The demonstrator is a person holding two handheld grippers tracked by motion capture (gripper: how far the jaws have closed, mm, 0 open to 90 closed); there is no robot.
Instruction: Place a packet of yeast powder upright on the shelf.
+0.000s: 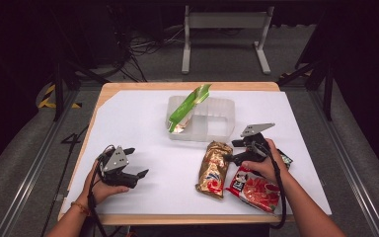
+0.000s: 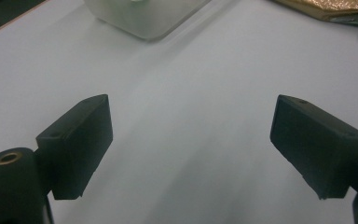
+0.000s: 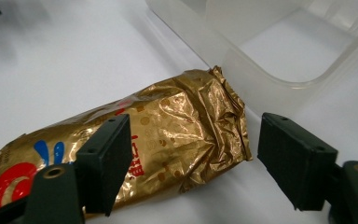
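The gold foil snack bag (image 3: 121,149), light, crinkly and slippery, lies on the worktop (image 1: 143,133) at six o'clock of the clear plastic bin (image 1: 217,123), its crimped end between the wide-open, empty right tongs (image 3: 191,158), best pinched there.

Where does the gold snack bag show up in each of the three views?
High view: the gold snack bag lies right of centre on the white sheet, just left of the right gripper.
Left gripper view: a gold strip at the top right edge, likely the same bag.
Right gripper view: lower centre, between the open jaws, untouched.
Shared landmark: the clear plastic bin beyond the bag.
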